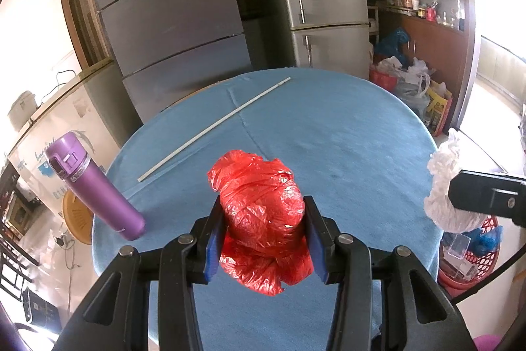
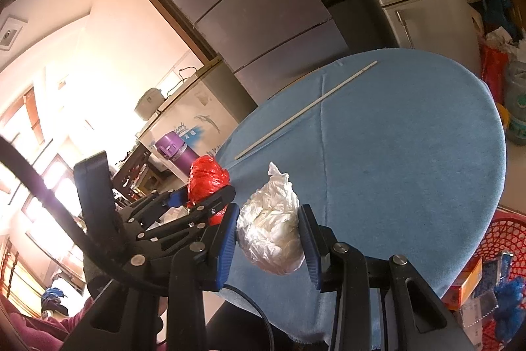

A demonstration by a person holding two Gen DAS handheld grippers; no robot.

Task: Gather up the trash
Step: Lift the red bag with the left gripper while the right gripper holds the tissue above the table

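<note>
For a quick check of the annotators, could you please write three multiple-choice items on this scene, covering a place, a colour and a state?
1. Where does the white stick lie?
A. On the blue table
B. In the red basket
C. In the right gripper

2. What colour is the bottle?
A. Green
B. Purple
C. Yellow

3. What is the left gripper doing?
A. Hanging open and empty
B. Pinching the stick
C. Clamping the red bag

Key:
1 A, the stick rests flat across the tablecloth's far side.
2 B, its body and lid are purple.
3 C, both blue pads press the red bag's sides; the right gripper likewise grips the white bag.
</note>
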